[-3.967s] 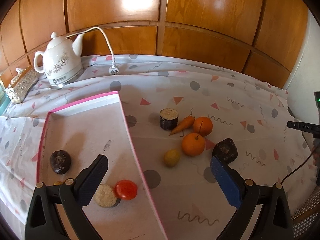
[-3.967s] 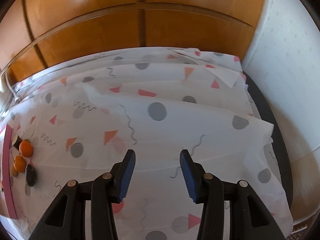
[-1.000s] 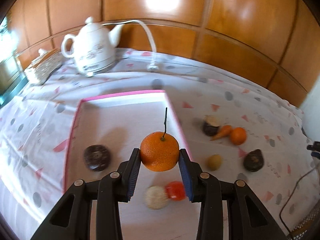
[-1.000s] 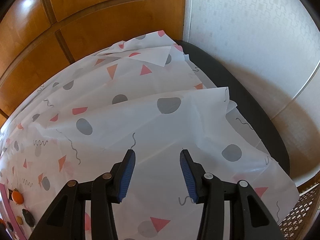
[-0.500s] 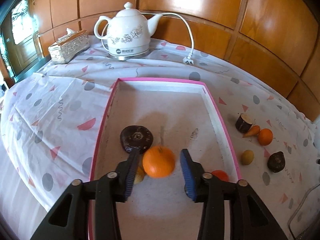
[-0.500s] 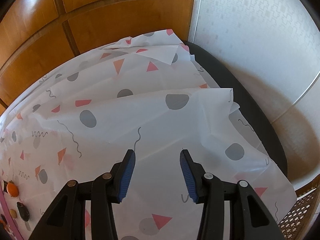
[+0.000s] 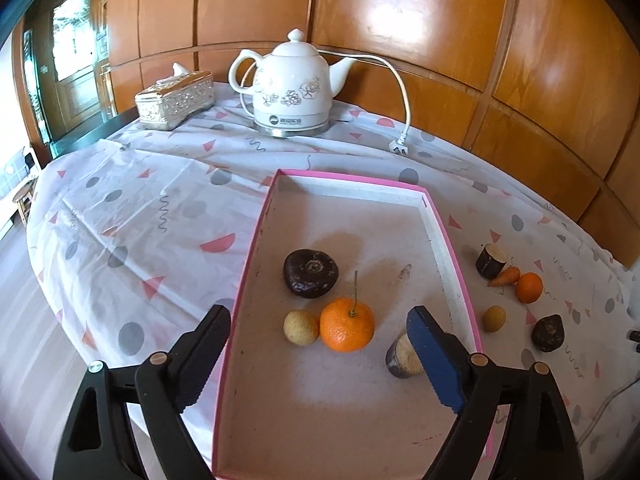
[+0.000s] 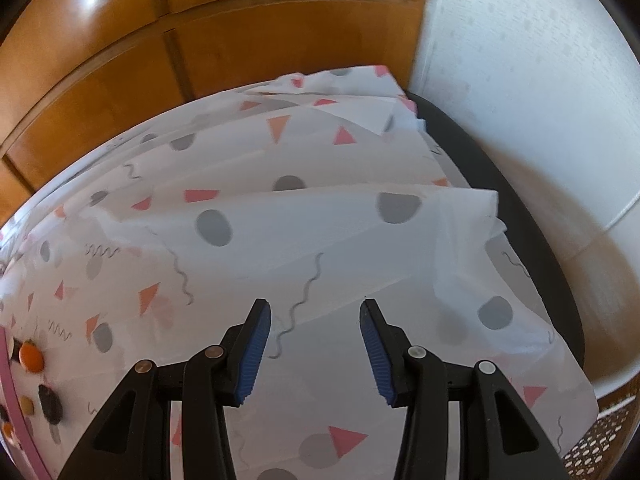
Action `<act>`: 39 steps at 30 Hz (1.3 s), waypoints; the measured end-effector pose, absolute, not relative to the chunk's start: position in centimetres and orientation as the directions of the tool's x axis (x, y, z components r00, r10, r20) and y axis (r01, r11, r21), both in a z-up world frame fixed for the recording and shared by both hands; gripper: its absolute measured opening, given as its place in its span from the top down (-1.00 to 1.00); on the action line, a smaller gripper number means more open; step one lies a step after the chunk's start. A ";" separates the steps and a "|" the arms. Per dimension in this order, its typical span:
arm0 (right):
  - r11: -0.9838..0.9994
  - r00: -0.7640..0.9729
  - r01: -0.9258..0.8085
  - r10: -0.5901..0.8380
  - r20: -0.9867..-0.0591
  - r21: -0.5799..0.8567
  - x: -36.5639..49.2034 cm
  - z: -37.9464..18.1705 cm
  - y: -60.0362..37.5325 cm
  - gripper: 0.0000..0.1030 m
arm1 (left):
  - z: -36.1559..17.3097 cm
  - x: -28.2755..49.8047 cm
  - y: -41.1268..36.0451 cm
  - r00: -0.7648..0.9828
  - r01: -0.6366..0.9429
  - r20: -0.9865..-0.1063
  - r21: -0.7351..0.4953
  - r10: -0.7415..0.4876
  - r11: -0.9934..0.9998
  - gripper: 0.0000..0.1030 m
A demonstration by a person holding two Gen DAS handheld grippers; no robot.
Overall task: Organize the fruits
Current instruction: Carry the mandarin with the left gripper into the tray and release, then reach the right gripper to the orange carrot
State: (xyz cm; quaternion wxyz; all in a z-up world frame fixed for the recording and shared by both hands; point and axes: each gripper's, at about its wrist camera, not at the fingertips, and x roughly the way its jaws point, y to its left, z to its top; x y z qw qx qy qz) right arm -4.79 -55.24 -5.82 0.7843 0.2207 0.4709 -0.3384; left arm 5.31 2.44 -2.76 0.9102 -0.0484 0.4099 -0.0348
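White kettle (image 7: 291, 90) with loose cord (image 7: 402, 96), silver tissue box (image 7: 175, 98) beside it, on patterned tablecloth (image 7: 132, 216).

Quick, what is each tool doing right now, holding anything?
Left tool: open, jaws just spread wide, holding nothing; the stemmed orange sits free in the pink tray.
Right tool: open, empty, over the tablecloth.

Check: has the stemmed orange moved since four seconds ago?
Yes. The stemmed orange went from the tablecloth right of the pink tray to inside it, beside the dark fruit.

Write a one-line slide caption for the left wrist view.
Left gripper open over the pink tray, orange resting inside beside other produce.
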 end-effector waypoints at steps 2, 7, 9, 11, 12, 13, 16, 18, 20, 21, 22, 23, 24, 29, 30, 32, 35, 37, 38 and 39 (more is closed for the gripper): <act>0.692 0.338 0.721 -0.317 -0.886 0.027 -4.5 -5.8 -54.8 0.09 | -2.7 4.9 2.9 0.663 0.013 -0.742 -0.125 -0.102 0.992 -0.81; 0.727 0.360 0.686 -0.305 -0.882 0.029 -3.9 -5.7 -54.0 0.09 | -2.6 4.3 3.9 0.667 -0.015 -0.739 -0.138 -0.093 0.990 -0.86; 0.735 0.364 0.677 -0.301 -0.881 0.029 -3.8 -5.7 -53.8 0.09 | -2.5 4.0 4.3 0.673 -0.022 -0.735 -0.131 -0.083 0.991 -0.86; 0.745 0.369 0.666 -0.294 -0.882 0.030 -3.6 -5.7 -53.5 0.09 | -2.4 3.8 4.6 0.678 -0.029 -0.732 -0.124 -0.072 0.992 -0.86; 0.750 0.373 0.661 -0.290 -0.881 0.032 -3.5 -5.7 -53.3 0.09 | -2.3 3.7 4.8 0.679 -0.032 -0.731 -0.124 -0.070 0.992 -0.86; 0.757 0.381 0.652 -0.283 -0.880 0.039 -3.4 -5.7 -53.2 0.09 | -2.3 3.6 5.0 0.680 -0.034 -0.730 -0.125 -0.069 0.992 -0.86; 0.785 0.407 0.616 -0.250 -0.879 0.062 -3.0 -5.6 -52.3 0.09 | -2.3 3.2 5.7 0.683 -0.043 -0.728 -0.123 -0.061 0.992 -0.86; 0.808 0.424 0.586 -0.236 -0.874 0.066 -2.6 -5.5 -51.6 0.09 | -2.4 3.0 6.0 0.680 -0.049 -0.730 -0.126 -0.060 0.991 -0.86; 0.828 0.445 0.555 -0.220 -0.868 0.074 -2.2 -5.3 -50.8 0.09 | -2.7 2.9 6.4 0.675 -0.056 -0.736 -0.135 -0.062 0.989 -0.86; 0.839 0.454 0.538 -0.212 -0.865 0.076 -2.0 -5.2 -50.4 0.09 | -2.7 2.9 6.5 0.673 -0.059 -0.737 -0.137 -0.062 0.989 -0.86; 0.851 0.464 0.519 -0.206 -0.862 0.076 -1.9 -5.1 -49.9 0.09 | -2.8 2.8 6.6 0.671 -0.062 -0.738 -0.140 -0.062 0.988 -0.86; 0.863 0.473 0.500 -0.197 -0.859 0.078 -1.7 -5.0 -49.4 0.09 | -2.9 2.8 6.7 0.670 -0.064 -0.739 -0.143 -0.064 0.988 -0.86; 0.873 0.482 0.481 -0.187 -0.856 0.081 -1.5 -4.9 -49.0 0.09 | -2.9 2.7 6.8 0.670 -0.065 -0.740 -0.146 -0.065 0.987 -0.86; 0.923 0.530 0.372 -0.127 -0.839 0.095 -0.5 -4.4 -46.5 0.09 | -2.6 2.5 6.7 0.677 -0.057 -0.732 -0.153 -0.074 0.987 -0.86; 0.936 0.537 0.340 -0.108 -0.837 0.097 -0.1 -4.3 -45.6 0.09 | -2.6 2.5 6.7 0.678 -0.053 -0.731 -0.153 -0.077 0.987 -0.86; 0.952 0.546 0.287 -0.074 -0.834 0.103 0.5 -4.2 -44.3 0.09 | -2.4 2.4 6.5 0.682 -0.043 -0.726 -0.152 -0.082 0.987 -0.86; 0.970 0.550 0.220 -0.035 -0.834 0.105 1.2 -4.2 -42.4 0.09 | -2.3 2.3 6.4 0.685 -0.031 -0.723 -0.152 -0.089 0.988 -0.86; 0.978 0.549 0.176 -0.005 -0.836 0.110 1.9 -4.2 -41.0 0.09 | -2.3 2.2 6.4 0.685 -0.022 -0.722 -0.154 -0.097 0.988 -0.86; 0.981 0.548 0.159 0.005 -0.836 0.110 2.2 -4.2 -40.4 0.09 | -2.3 2.2 6.4 0.684 -0.019 -0.722 -0.154 -0.099 0.988 -0.86; 0.984 0.546 0.141 0.016 -0.838 0.111 2.5 -4.3 -39.7 0.09 | -2.3 2.1 6.3 0.684 -0.016 -0.723 -0.155 -0.102 0.988 -0.86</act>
